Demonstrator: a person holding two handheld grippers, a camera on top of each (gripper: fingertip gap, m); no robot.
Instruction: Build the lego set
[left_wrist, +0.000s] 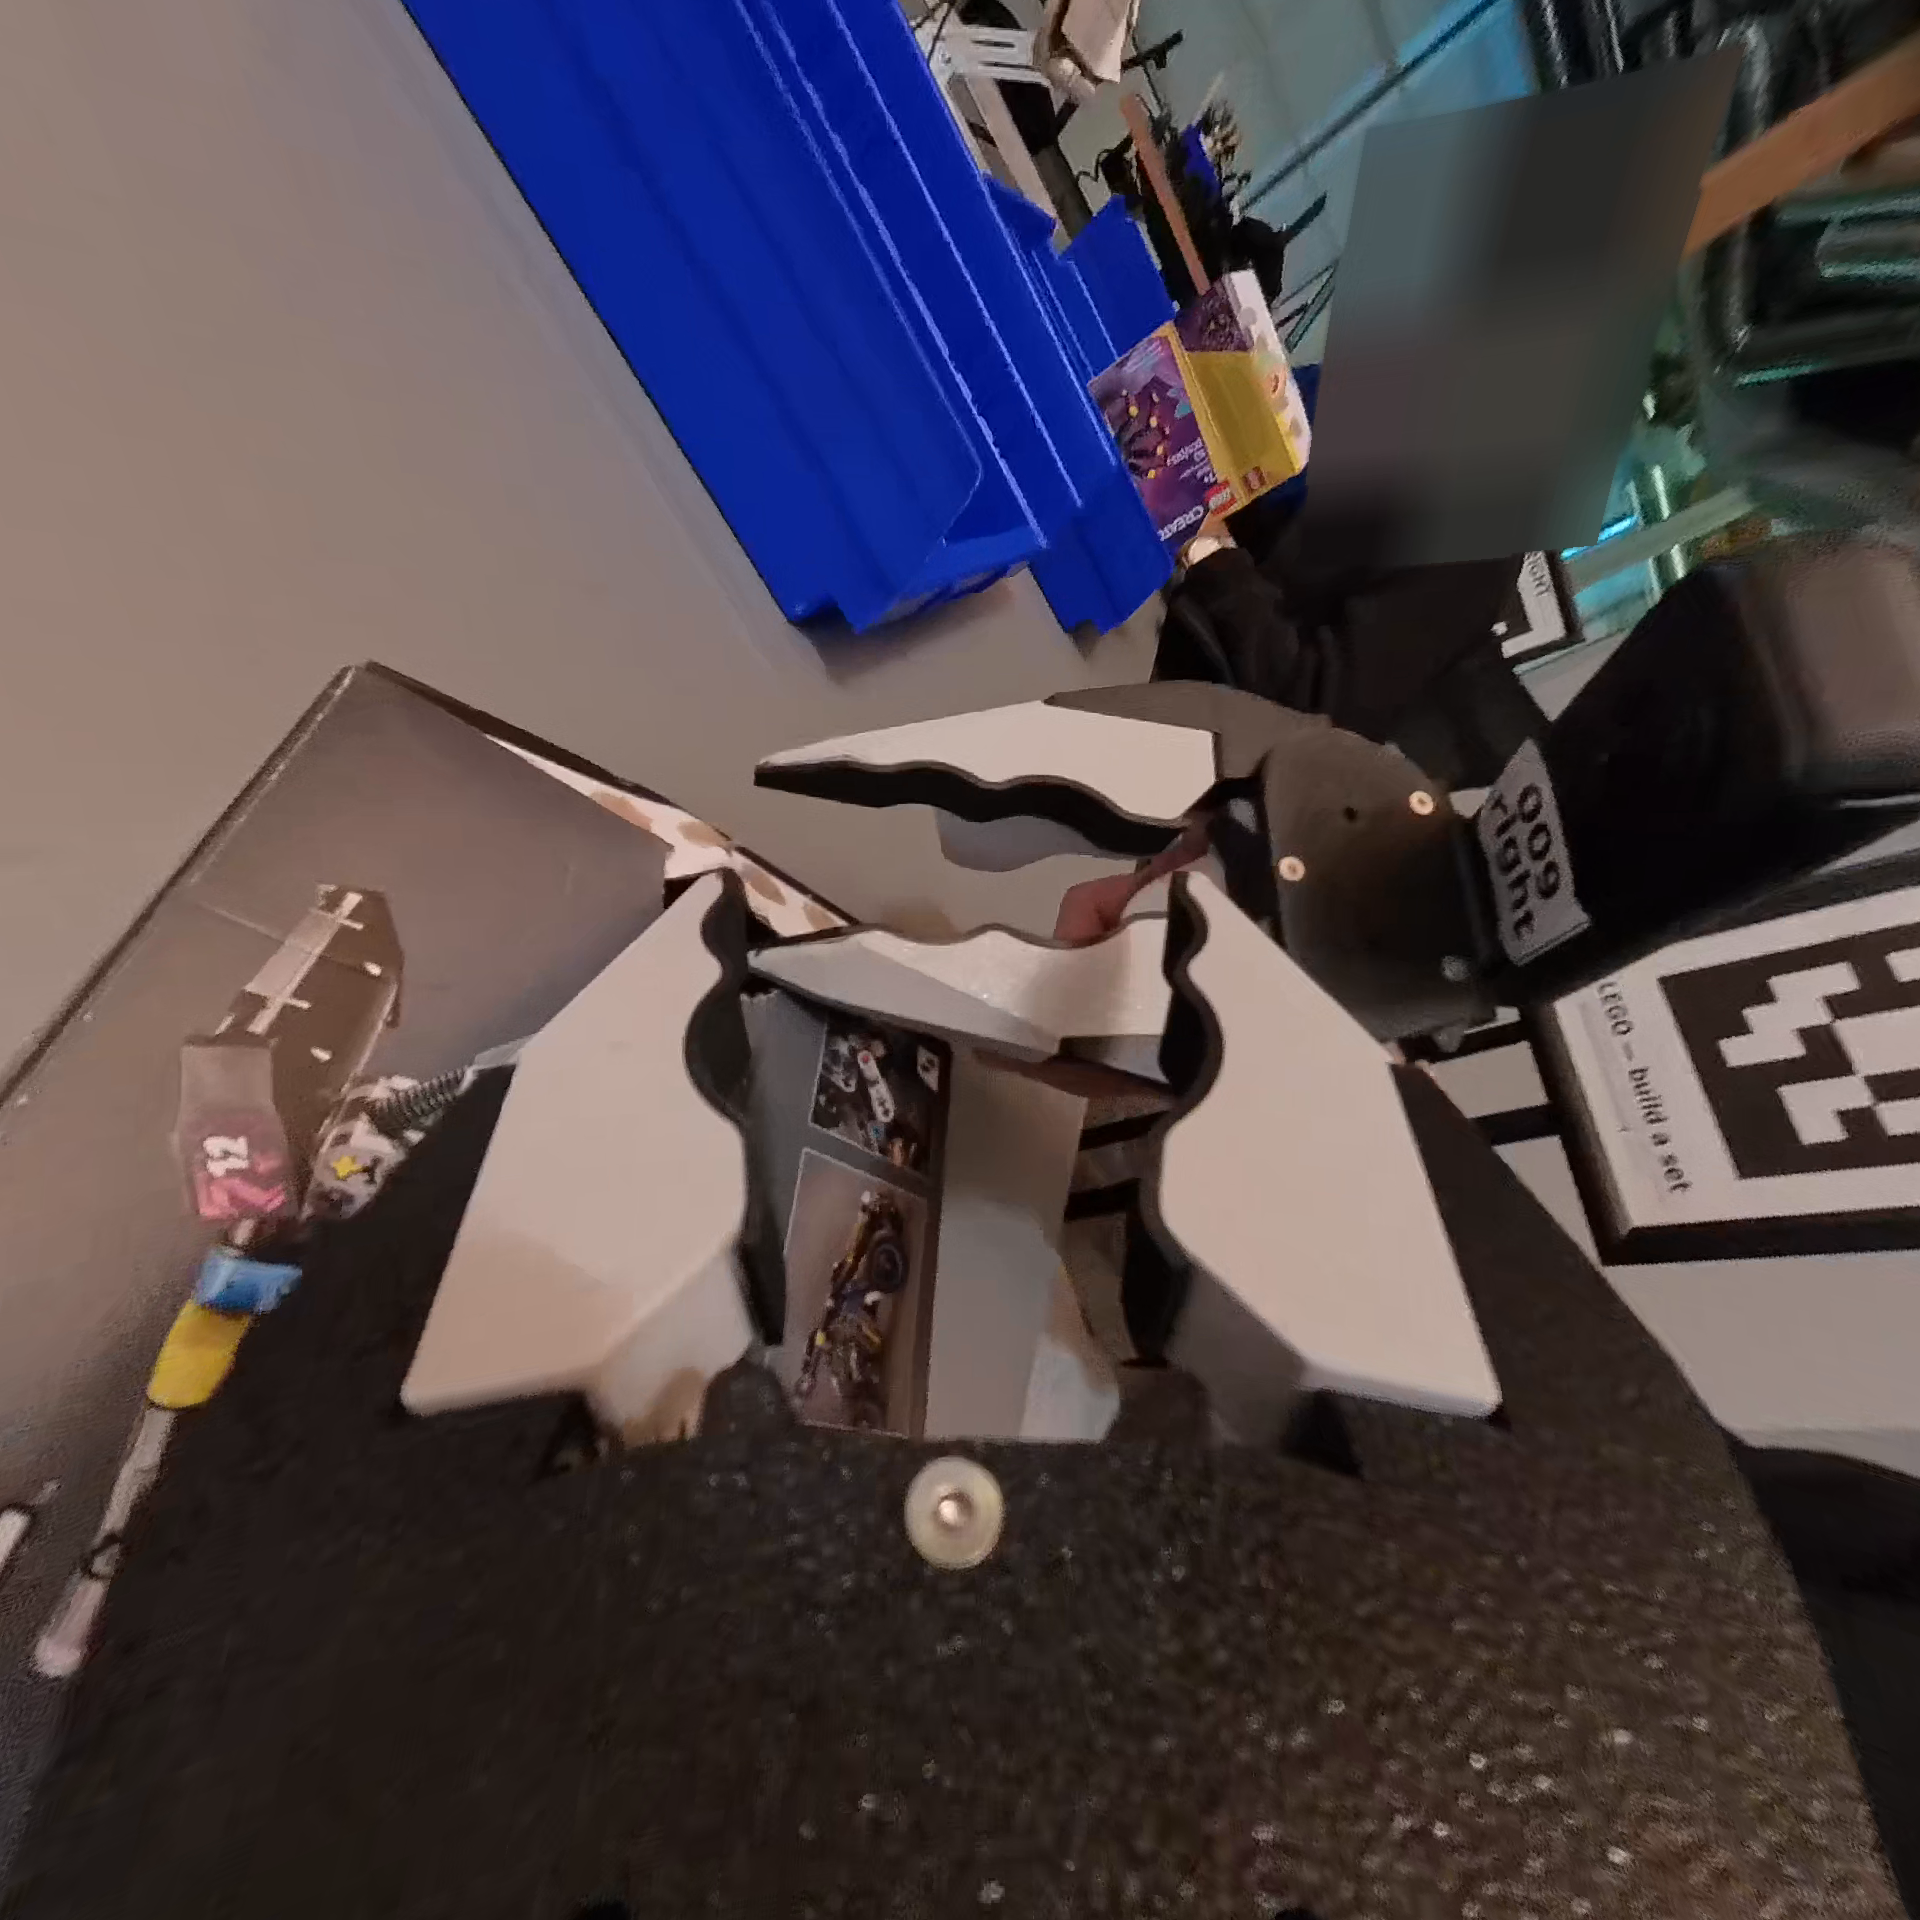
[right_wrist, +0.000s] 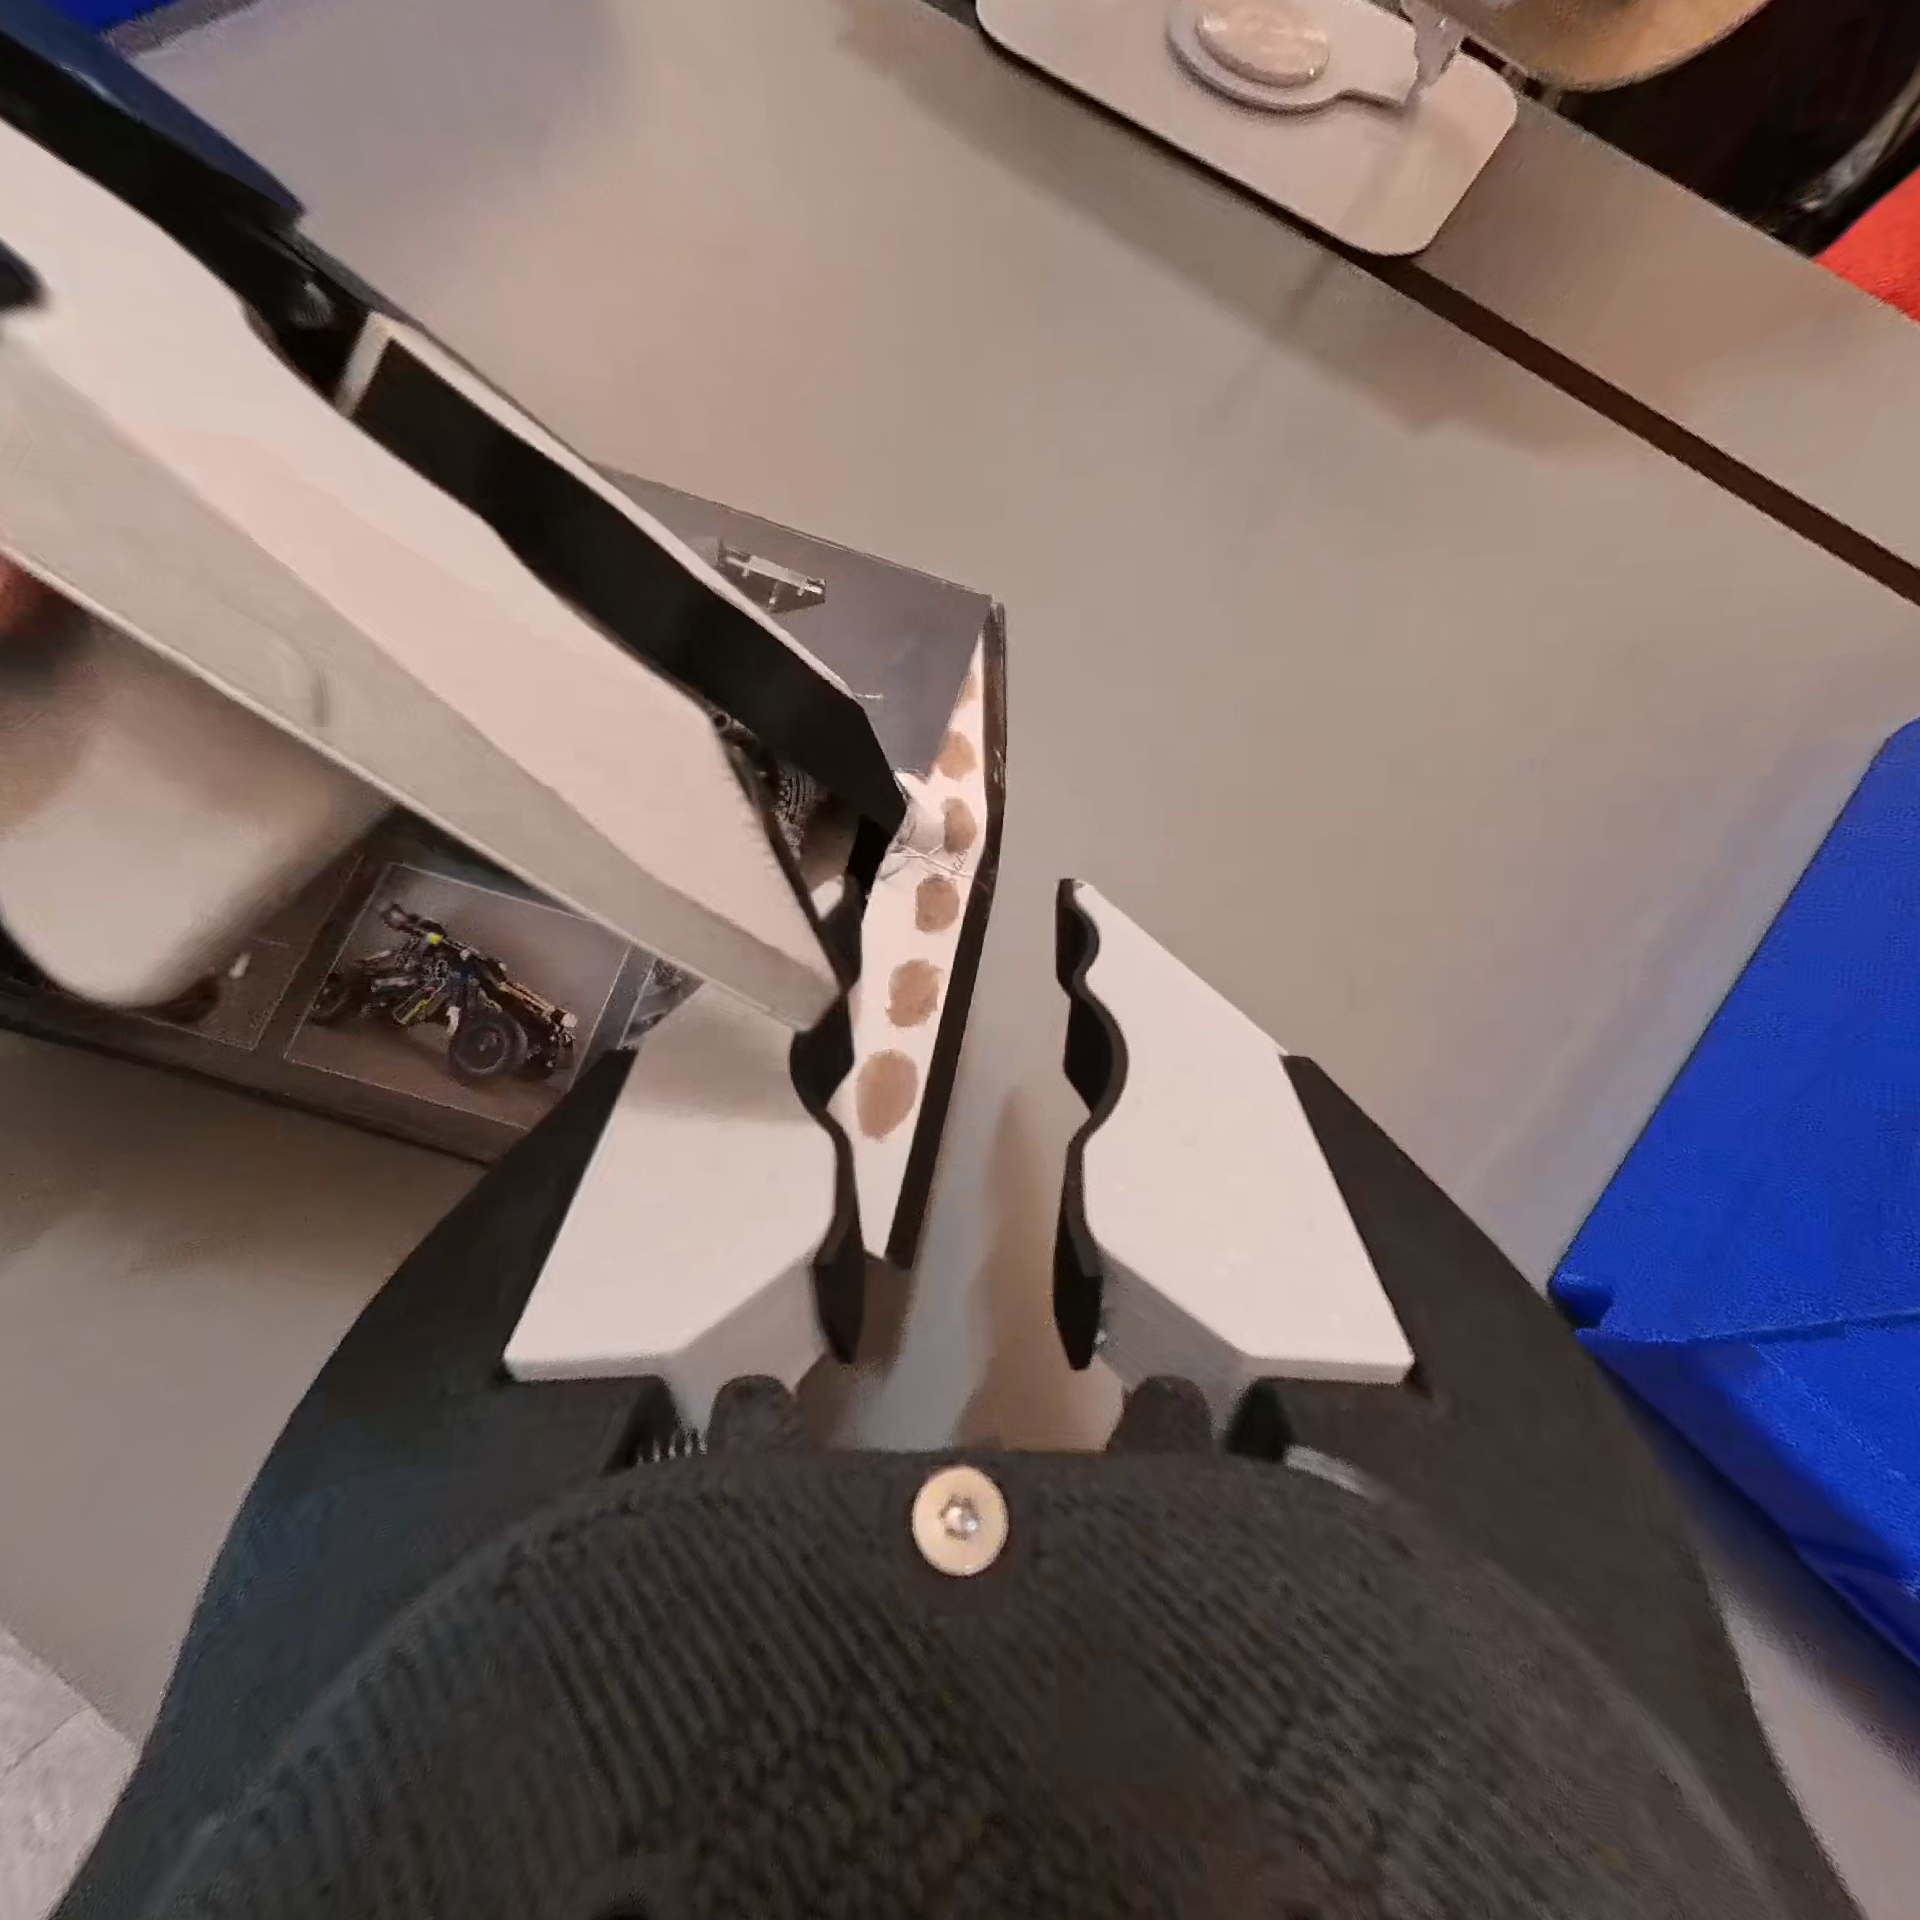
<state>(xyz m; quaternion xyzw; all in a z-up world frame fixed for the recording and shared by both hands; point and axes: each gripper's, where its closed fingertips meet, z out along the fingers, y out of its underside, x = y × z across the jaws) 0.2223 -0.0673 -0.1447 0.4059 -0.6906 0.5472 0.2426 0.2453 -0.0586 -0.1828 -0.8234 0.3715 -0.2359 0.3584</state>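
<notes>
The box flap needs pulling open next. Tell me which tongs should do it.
Right. In the right wrist view the right tongs stand open with the glue-dotted flap of the lego box between their fingers, ready to close. The left tongs, also open, sit over the box end.

The left gripper (left_wrist: 956, 1122) has its jaws spread wide, tilted downward. The right gripper (right_wrist: 961, 1122) also has its jaws apart, fingers pointing forward, and crosses just ahead of the left one's fingertips.
</notes>
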